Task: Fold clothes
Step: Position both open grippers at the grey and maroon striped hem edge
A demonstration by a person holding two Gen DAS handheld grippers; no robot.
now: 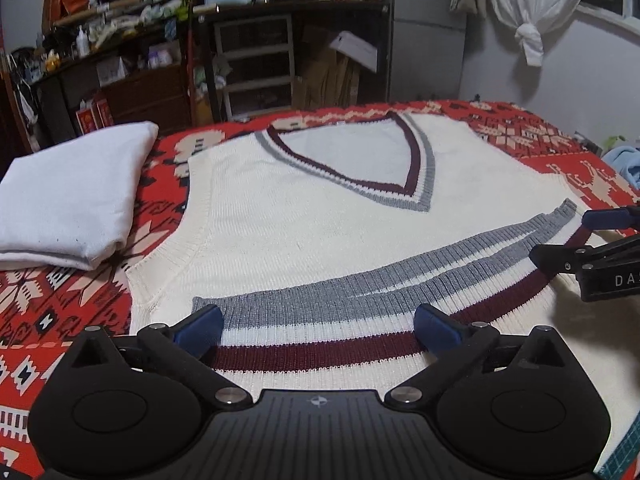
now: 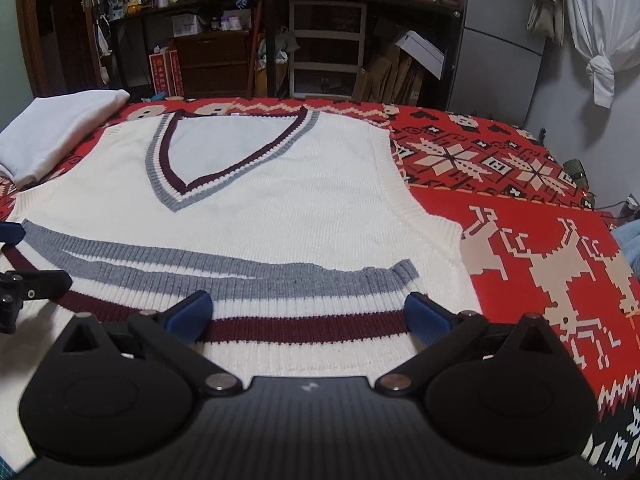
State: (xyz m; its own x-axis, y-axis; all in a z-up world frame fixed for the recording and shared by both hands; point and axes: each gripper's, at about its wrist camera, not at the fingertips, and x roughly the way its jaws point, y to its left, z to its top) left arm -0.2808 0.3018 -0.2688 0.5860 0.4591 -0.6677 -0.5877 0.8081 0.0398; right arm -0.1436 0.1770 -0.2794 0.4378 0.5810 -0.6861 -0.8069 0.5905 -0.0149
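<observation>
Knitted vest (image 1: 304,216), cream with grey and maroon stripes, lies flat on the red patterned blanket (image 1: 60,300) that covers the work surface. Its striped hem is folded up over the body, so the grey band runs across the nearer part of the garment.

Left gripper (image 1: 318,330): jaws spread wide, nothing clamped between them. Its blue fingertips (image 1: 200,330) sit low over the folded hem, one near the hem's left end and the other further along the stripes. Contact with the knit cannot be confirmed.

Right gripper (image 2: 308,316): jaws spread wide, nothing clamped. Its blue fingertips (image 2: 430,318) straddle the right end of the hem, over the maroon and grey bands. In the left wrist view this gripper appears at the right edge, just beside the hem.

Beyond the hem, the vest body extends to the V-neck (image 2: 224,152), trimmed in grey and maroon, at the far end of the garment. The ribbed armholes lie on either side.

Folded white garment (image 1: 68,200): placed on the blanket beside the vest's left shoulder.

Further back stand cluttered dark shelves (image 2: 332,36), and a knotted white curtain (image 2: 600,68) hangs at the far right.
</observation>
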